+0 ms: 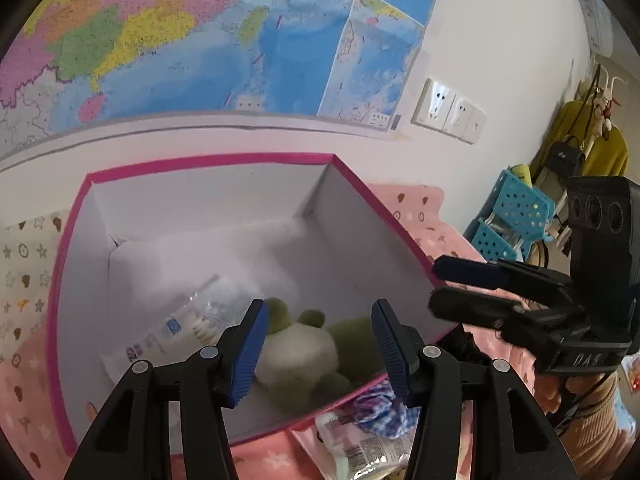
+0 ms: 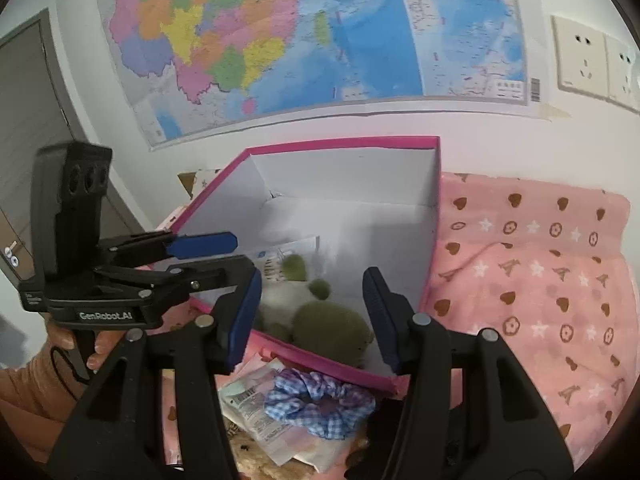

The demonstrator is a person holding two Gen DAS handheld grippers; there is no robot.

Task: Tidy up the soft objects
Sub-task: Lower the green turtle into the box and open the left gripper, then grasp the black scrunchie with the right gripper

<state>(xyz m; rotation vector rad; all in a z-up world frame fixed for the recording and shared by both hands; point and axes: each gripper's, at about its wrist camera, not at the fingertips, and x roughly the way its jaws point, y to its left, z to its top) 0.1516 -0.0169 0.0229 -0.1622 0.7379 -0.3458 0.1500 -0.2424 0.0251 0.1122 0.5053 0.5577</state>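
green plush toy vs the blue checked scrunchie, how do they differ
The green plush toy lies inside the pink-rimmed box; the blue checked scrunchie lies outside it, in front of the near wall, on flat packets. The plush is fuzzy, green and white, and bulky; the scrunchie is a thin gathered ring of gingham cloth, and smaller. Both are soft, and neither is held: both tools are open and empty.

Open box (image 1: 208, 160) top, toy-crowded floor.
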